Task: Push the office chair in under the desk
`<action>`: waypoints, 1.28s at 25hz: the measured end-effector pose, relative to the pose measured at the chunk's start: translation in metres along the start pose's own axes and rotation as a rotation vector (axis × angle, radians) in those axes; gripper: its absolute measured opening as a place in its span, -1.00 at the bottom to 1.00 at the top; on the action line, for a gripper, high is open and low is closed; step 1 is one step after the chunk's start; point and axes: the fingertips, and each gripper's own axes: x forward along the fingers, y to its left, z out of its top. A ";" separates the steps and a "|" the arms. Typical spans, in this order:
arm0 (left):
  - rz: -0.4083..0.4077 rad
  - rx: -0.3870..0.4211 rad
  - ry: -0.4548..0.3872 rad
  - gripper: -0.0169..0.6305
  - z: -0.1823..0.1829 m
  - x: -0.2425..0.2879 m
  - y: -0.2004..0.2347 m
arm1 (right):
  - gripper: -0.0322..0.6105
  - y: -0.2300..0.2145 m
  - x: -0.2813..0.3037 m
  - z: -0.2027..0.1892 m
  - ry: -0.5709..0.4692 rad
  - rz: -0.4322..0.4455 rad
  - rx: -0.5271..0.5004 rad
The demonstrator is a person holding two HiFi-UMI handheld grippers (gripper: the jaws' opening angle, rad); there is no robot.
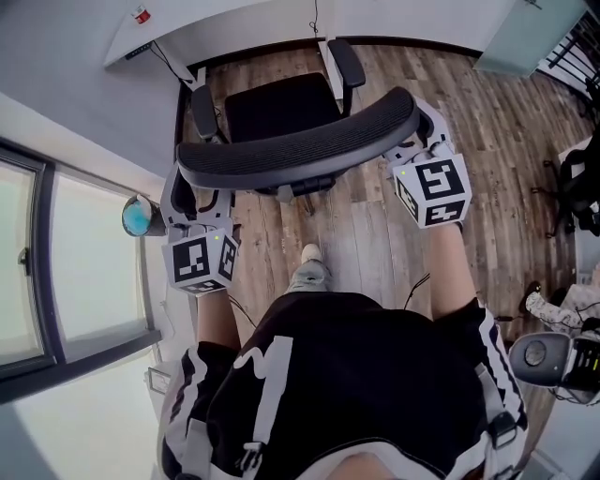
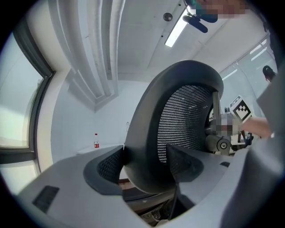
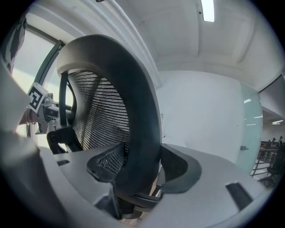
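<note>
The black office chair stands facing the white desk (image 1: pixel 234 33); its seat (image 1: pixel 281 105) is near the desk edge and its curved mesh backrest (image 1: pixel 300 142) is toward me. My left gripper (image 1: pixel 187 195) is clamped on the backrest's left end, and my right gripper (image 1: pixel 418 141) is on its right end. In the left gripper view the backrest rim (image 2: pixel 147 133) fills the space between the jaws of the left gripper (image 2: pixel 143 164), touching both pads. The right gripper view shows the same: the rim (image 3: pixel 142 124) is pinched in the right gripper (image 3: pixel 141 167).
A window wall (image 1: pixel 56 272) runs along the left, with a round blue-topped object (image 1: pixel 138 217) by it. A small red bottle (image 1: pixel 141 14) stands on the desk. Another black chair (image 1: pixel 581 187) and a grey device (image 1: pixel 548 361) stand at the right. My foot (image 1: pixel 310 269) is behind the chair on the wood floor.
</note>
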 end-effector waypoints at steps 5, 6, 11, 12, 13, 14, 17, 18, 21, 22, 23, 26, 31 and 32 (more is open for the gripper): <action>0.013 -0.032 -0.021 -0.09 0.000 0.007 0.002 | -0.15 -0.008 0.010 -0.002 0.011 0.022 -0.002; 0.017 -0.032 -0.023 -0.09 0.001 0.008 0.003 | -0.15 -0.008 0.012 -0.001 0.011 0.023 -0.002; 0.023 -0.026 -0.013 -0.09 0.000 0.019 0.004 | -0.15 -0.015 0.024 -0.001 0.017 0.026 0.003; 0.023 -0.023 -0.010 -0.09 0.000 0.021 0.003 | -0.15 -0.017 0.025 -0.002 0.020 0.024 0.005; 0.023 -0.019 -0.005 -0.09 -0.001 0.024 0.002 | -0.15 -0.019 0.026 -0.003 0.021 0.020 0.009; 0.022 -0.014 0.003 -0.09 -0.001 0.028 0.002 | -0.15 -0.021 0.026 -0.004 0.022 0.016 0.012; 0.013 0.000 0.030 -0.09 -0.001 0.041 0.006 | -0.15 -0.024 0.030 -0.005 0.025 0.006 0.023; 0.012 0.002 0.040 -0.09 -0.001 0.045 0.009 | -0.15 -0.023 0.031 -0.004 0.026 0.005 0.026; 0.009 0.000 0.059 -0.09 -0.003 0.051 0.020 | -0.15 -0.018 0.037 -0.002 0.027 0.003 0.029; 0.008 -0.003 0.066 -0.09 -0.003 0.053 0.023 | -0.15 -0.016 0.039 -0.001 0.023 0.003 0.028; 0.010 -0.006 0.073 -0.09 -0.003 0.053 0.027 | -0.15 -0.014 0.042 0.000 0.018 0.005 0.027; 0.019 -0.011 0.079 -0.10 -0.002 0.056 0.034 | -0.15 -0.013 0.053 0.003 0.011 0.011 0.023; -0.001 -0.012 0.073 -0.10 -0.003 0.066 0.039 | -0.15 -0.015 0.059 0.003 0.033 -0.009 0.026; -0.003 -0.012 0.075 -0.10 -0.004 0.068 0.040 | -0.15 -0.015 0.060 0.003 0.034 -0.012 0.026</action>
